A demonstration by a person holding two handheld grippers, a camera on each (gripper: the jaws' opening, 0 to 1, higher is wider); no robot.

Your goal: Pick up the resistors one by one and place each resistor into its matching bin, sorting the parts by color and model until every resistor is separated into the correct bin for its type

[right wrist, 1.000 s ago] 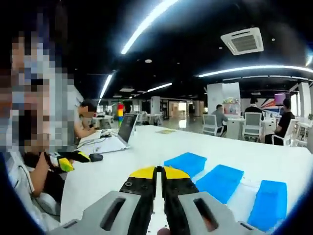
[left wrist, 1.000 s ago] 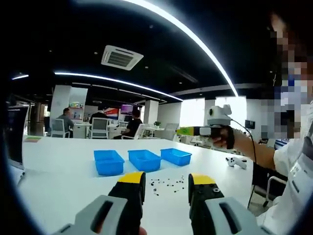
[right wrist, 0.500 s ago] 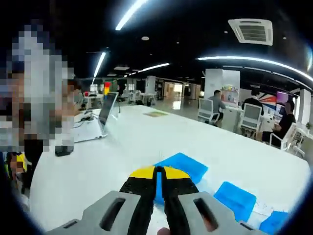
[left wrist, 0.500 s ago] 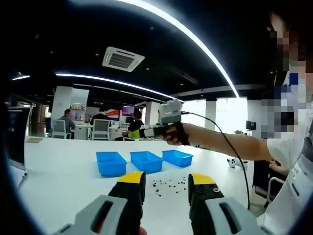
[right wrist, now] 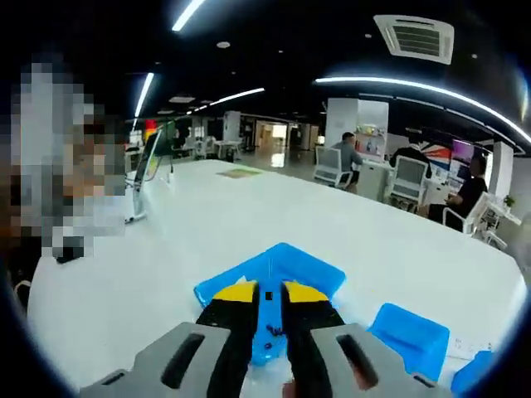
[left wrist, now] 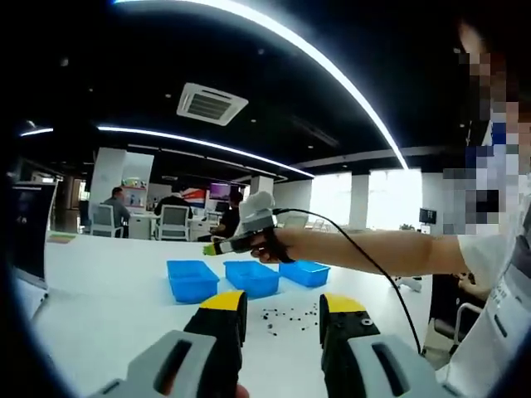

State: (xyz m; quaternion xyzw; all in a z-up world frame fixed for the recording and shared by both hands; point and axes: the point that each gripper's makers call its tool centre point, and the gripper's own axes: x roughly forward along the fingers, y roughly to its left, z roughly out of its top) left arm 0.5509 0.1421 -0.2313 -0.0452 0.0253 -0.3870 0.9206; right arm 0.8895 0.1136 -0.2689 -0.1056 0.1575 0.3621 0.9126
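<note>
Small dark resistors (left wrist: pixel 290 313) scattered on white table before three blue bins (left wrist: pixel 191 279).

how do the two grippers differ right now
The left gripper has its jaws spread wide with bare table between them; the right gripper has its jaws slightly parted. The left gripper sits back, short of the scattered resistors; the right gripper is held out over the leftmost blue bin, which holds small dark parts. Both have black jaws with yellow tips and grey bodies.

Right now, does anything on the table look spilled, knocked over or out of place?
Nothing stands out. The three blue bins sit upright in a row, and the loose resistors lie scattered on the white table in front of them. The right tool hangs over the end bin.
</note>
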